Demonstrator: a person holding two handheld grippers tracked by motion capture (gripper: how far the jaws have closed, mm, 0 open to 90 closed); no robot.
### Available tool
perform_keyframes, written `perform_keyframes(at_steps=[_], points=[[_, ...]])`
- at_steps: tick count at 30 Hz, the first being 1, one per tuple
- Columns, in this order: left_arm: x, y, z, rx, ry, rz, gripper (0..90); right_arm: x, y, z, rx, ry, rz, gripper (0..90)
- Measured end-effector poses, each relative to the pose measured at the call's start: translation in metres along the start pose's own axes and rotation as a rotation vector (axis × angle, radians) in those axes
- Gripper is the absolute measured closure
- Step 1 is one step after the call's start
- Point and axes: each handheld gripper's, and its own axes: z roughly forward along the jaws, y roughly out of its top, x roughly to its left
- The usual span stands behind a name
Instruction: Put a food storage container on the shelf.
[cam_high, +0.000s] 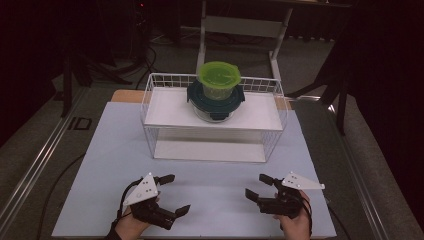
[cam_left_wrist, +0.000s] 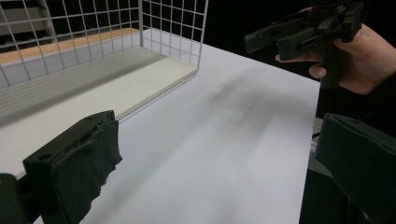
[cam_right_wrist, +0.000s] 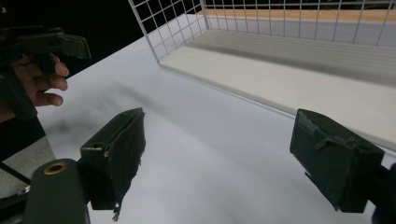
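While both hand-held grippers (cam_high: 173, 194) (cam_high: 260, 186) gape, containers (cam_high: 216, 95) seemingly sit stacked.

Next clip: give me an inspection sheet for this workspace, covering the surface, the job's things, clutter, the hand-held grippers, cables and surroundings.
Surface: white tabletop, bare in front of the rack.
Job's things: white wire rack at the far side of the table; on its top shelf a dark teal lidded container with a green lidded container stacked on it; lower shelf bare.
Clutter: nothing seen.
Grippers: left hand-held gripper and right hand-held gripper both open, holding nothing, low over the near edge, well short of the rack.
Cables: black cable trailing off the table's left side.
Surroundings: dark room, a white table frame behind, carpeted floor.
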Motion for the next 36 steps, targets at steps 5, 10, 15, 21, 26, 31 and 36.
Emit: perform_keyframes(at_steps=[5, 10, 15, 21, 26, 31, 36], points=[[0.001, -0.008, -0.003, 0.009, 0.009, -0.008, 0.5, -0.003, -0.007, -0.007, 0.005, -0.007, 0.001, 17.6], [0.002, -0.015, -0.010, 0.016, 0.030, 0.005, 0.4, -0.006, -0.014, -0.013, 0.012, -0.016, -0.003, 17.6], [0.005, -0.023, -0.015, 0.028, 0.044, -0.016, 0.5, -0.011, -0.020, -0.020, 0.008, -0.024, -0.004, 17.5], [0.009, -0.026, -0.020, 0.008, 0.067, -0.001, 0.5, -0.016, -0.026, -0.026, 0.010, -0.036, -0.002, 17.6], [0.013, -0.031, -0.020, 0.006, 0.081, -0.007, 0.5, -0.024, -0.032, -0.028, 0.010, -0.040, -0.007, 17.6], [0.016, -0.032, -0.021, -0.012, 0.090, -0.022, 0.5, -0.026, -0.034, -0.027, 0.004, -0.033, -0.005, 17.6], [0.016, -0.032, -0.022, -0.032, 0.094, -0.029, 0.5, -0.023, -0.036, -0.020, 0.041, -0.023, -0.032, 17.6]])
